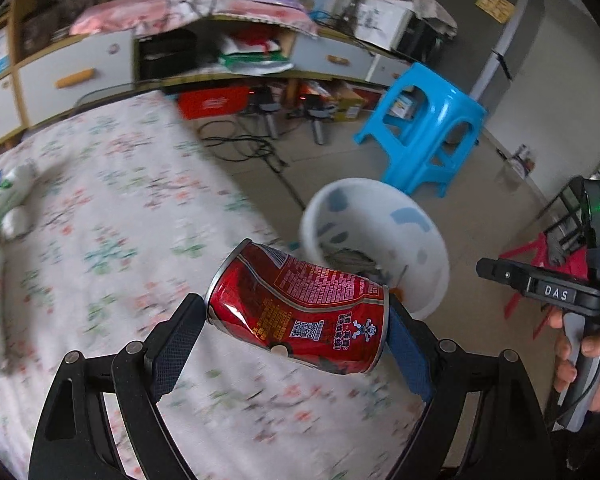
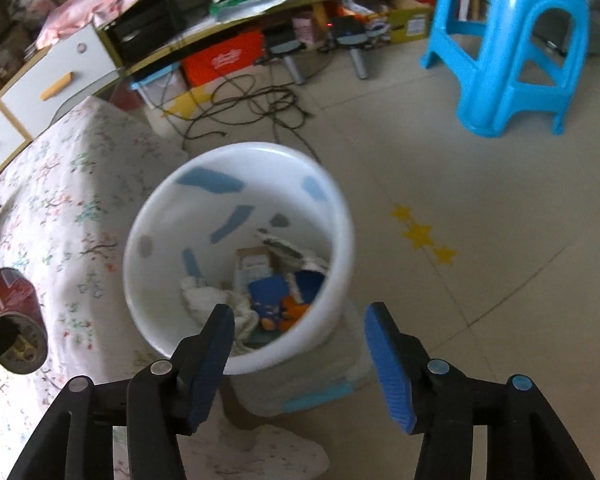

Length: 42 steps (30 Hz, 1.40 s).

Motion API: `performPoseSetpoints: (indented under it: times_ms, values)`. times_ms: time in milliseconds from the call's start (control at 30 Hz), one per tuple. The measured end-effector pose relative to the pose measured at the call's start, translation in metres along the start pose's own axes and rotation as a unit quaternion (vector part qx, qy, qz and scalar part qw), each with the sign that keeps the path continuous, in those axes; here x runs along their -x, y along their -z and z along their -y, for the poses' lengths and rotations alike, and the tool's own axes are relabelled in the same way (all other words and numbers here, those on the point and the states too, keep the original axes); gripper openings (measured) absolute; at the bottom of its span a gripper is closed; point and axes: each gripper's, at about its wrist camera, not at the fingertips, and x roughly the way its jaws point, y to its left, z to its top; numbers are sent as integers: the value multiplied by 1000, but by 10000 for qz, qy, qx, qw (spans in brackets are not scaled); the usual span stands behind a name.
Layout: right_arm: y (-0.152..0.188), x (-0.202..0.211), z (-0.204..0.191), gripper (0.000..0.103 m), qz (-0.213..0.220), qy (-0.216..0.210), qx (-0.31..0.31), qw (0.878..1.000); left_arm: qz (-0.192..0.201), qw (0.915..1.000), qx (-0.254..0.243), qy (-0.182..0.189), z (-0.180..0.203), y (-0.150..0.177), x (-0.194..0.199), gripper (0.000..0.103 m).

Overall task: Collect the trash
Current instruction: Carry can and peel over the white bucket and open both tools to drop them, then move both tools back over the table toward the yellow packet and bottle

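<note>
Black fingers fill the bottom of your left wrist view, and your left gripper (image 1: 296,320) is clamped on one dented red can (image 1: 298,306), pads pressing both ends, the can lying sideways and tilted, lifted above the floral bedsheet (image 1: 112,208). One can only, and you see it again at 9 o'clock in the right wrist view (image 2: 14,320), with a black finger across its lower end.

Your right gripper (image 2: 300,354) has its two blue-padded fingers (image 2: 390,368) spread apart with nothing between them, hovering over the near rim of one white bin (image 2: 340,216) with blue patches. That bin sits on the floor just beside the bed edge, at 12 o'clock from your right fingers and at 2 o'clock from the can in the left view (image 1: 432,240). Inside it lie white crumpled paper (image 2: 204,300), a small carton (image 2: 254,264) and blue and orange scraps (image 2: 276,300); the exact count is too blurred to tell.

One blue plastic stool (image 1: 424,128) stands on the tile at 1 o'clock. Three yellow star stickers (image 2: 424,236) mark the floor at 3 o'clock of the bin.

Your right hand (image 1: 596,368) shows at 4 o'clock in the left view, wrapped round the grey handle, fingers curled, gripper body pointing left toward the bin.

One white plush toy (image 1: 8,208) lies on the sheet at 9 o'clock
</note>
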Motion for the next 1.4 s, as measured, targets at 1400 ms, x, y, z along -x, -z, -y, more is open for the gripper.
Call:
performPoseSetpoints:
  times_ms: [1400]
  values:
    - [3,23,-11,76,265,-43,-30,9996,47,9955,-125,-940,-40,7,47,92]
